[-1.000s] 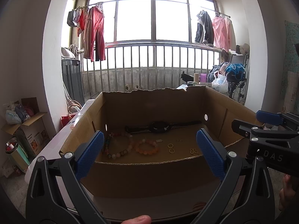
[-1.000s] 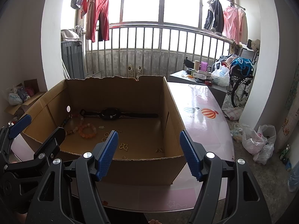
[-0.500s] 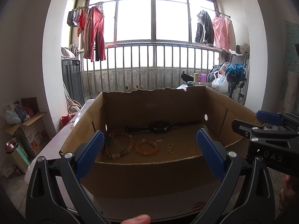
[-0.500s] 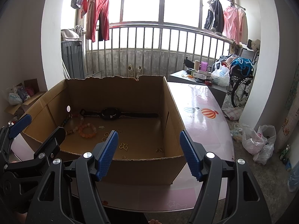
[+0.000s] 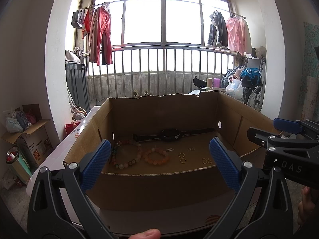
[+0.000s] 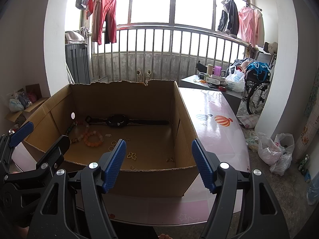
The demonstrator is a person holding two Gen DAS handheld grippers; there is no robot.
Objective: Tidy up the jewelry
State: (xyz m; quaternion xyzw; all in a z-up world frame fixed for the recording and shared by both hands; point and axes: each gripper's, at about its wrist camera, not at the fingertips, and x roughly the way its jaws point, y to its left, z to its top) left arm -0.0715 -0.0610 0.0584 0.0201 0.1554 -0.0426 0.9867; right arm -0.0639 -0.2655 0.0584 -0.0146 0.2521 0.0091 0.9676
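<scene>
An open cardboard box (image 5: 157, 185) (image 6: 153, 179) stands on a pink table (image 6: 217, 119). On its floor lie a black watch (image 5: 171, 135) (image 6: 117, 120), a long multicoloured bead string (image 5: 124, 155), an orange bead bracelet (image 5: 156, 158) (image 6: 93, 138), two gold rings (image 5: 182, 157) and small gold charms (image 6: 132, 155). My left gripper (image 5: 159, 165) hangs open before the box's near wall, nothing between its blue pads. My right gripper (image 6: 159, 164) is open too, in front of the box's near right corner. Each gripper shows at the edge of the other's view.
A railing and window with hanging clothes (image 5: 100, 31) stand behind the table. A grey side table (image 6: 211, 81) with cups and bags, and a wheelchair (image 6: 257, 87), are at the right. A carton (image 5: 33, 133) and bin sit on the floor at left; plastic bags (image 6: 277, 149) at right.
</scene>
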